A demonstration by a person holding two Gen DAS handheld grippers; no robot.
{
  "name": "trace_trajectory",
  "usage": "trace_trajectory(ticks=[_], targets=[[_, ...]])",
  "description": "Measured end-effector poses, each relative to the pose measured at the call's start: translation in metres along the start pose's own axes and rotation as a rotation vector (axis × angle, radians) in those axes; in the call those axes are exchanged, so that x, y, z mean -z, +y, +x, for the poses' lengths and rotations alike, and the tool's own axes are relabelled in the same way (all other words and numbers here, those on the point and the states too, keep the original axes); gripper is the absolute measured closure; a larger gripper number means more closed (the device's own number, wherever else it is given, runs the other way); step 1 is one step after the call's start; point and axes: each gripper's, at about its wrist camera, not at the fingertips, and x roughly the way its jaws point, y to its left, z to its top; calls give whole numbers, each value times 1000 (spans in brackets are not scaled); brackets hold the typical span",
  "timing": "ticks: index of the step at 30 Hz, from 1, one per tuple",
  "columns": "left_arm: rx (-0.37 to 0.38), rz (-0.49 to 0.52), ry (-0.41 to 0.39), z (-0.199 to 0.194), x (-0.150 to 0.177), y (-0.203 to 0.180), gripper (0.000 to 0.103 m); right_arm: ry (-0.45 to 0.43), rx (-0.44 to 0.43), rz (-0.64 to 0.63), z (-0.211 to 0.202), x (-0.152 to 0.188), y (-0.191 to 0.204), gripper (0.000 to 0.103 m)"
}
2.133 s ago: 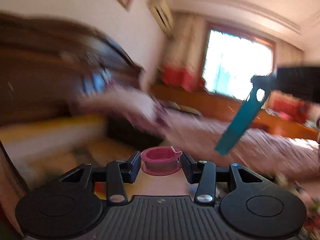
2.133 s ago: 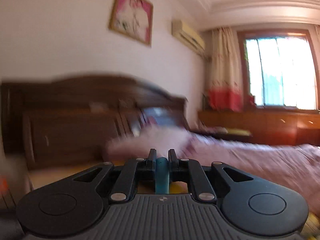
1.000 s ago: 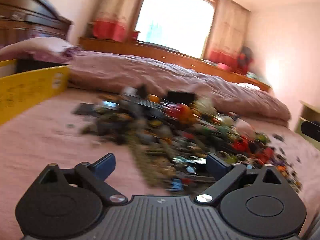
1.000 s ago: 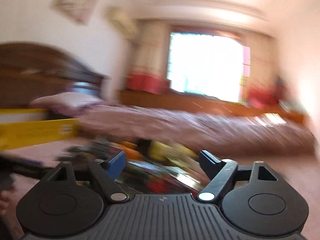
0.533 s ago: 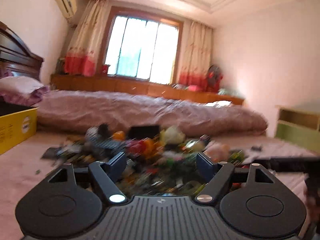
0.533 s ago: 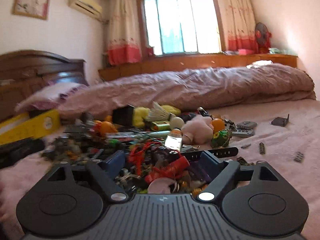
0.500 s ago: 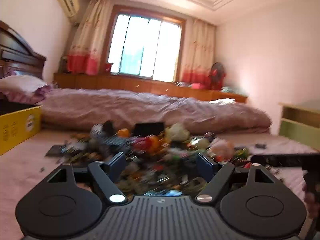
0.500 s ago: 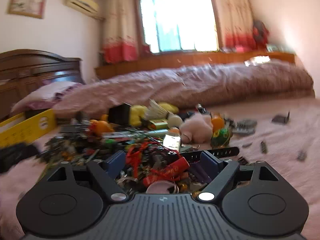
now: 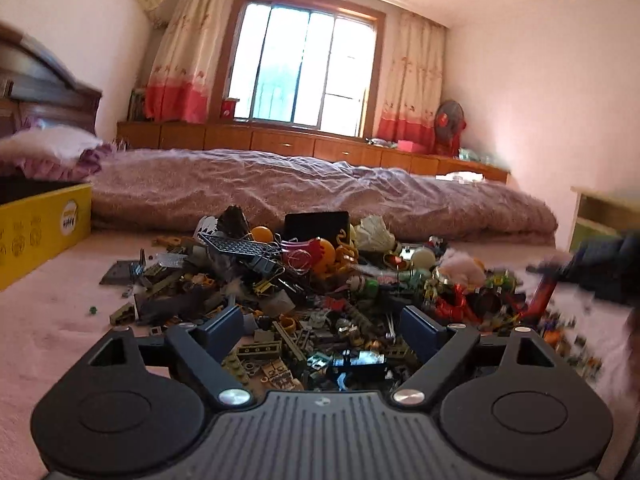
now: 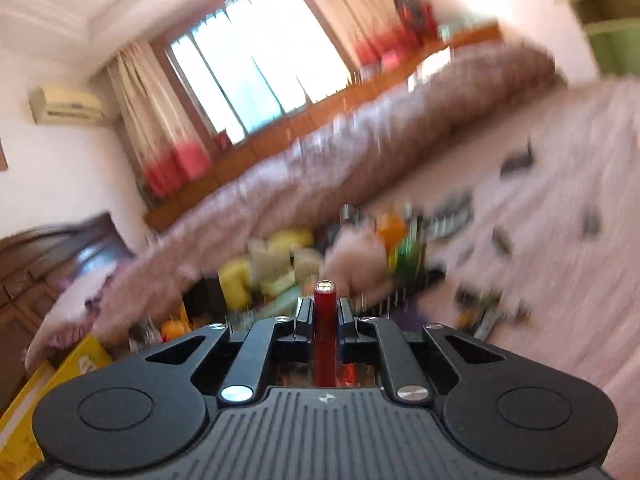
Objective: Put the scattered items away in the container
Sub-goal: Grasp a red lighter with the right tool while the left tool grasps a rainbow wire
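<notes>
One yellow box (image 9: 44, 224) sits at the left edge of the pink bedspread (image 9: 52, 320). One large heap of small toys and building bricks (image 9: 304, 296) covers the middle, too many and too tangled to count. In it are two white shuttlecocks (image 9: 376, 234), perhaps two orange balls (image 9: 262, 234), one black rectangular case (image 9: 316, 222), and one red tube (image 10: 325, 320).
</notes>
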Motion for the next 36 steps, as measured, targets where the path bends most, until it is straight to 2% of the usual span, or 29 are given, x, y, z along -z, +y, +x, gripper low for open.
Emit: trace_trajectory(ticks=[3,7,10,13,16,19,23,25,26,27,28,29,32,33,35,36], targets=[[20,28,20,4,7,-5,16,-73,-44,39,-18,-11,-7,91],[68,65,39,7,17,-16,16,-56,-116,107,-22,-20,-19,91],[176,83,30,-1,17,-25,18,-47,-123,100,-31,-25,-19,91],[310,103,15,-13,18,-38,18,-82,-161,-2,-50,-26,-5,90],[368,166,25,-17,23,-55,18,-177,-248,-28,-71,-28,0,90],[378,221,46,-14,31,-69,18,-211,-297,16,-79,-32,-6,90],[385,246,77,-5,35,-84,21,-203,-276,48,-81,-39,-16,90],[440,167,149,6,30,-84,40,-189,-258,71,-79,-40,-24,90],[482,93,196,13,27,-81,56,-190,-234,70,-79,-39,-28,90],[523,3,244,22,24,-77,60,-197,-203,62,-81,-39,-30,90],[545,-66,276,30,22,-77,60,-205,-168,54,-82,-38,-32,90],[543,-92,286,35,20,-80,60,-212,-137,53,-85,-38,-36,90],[496,12,250,41,14,-104,57,-212,-102,101,-88,-38,-51,90],[481,41,247,44,12,-114,50,-208,-101,116,-88,-38,-55,90],[454,53,275,55,9,-129,43,-202,-102,119,-86,-37,-57,90],[443,45,284,60,9,-135,43,-197,-106,112,-84,-36,-56,90]])
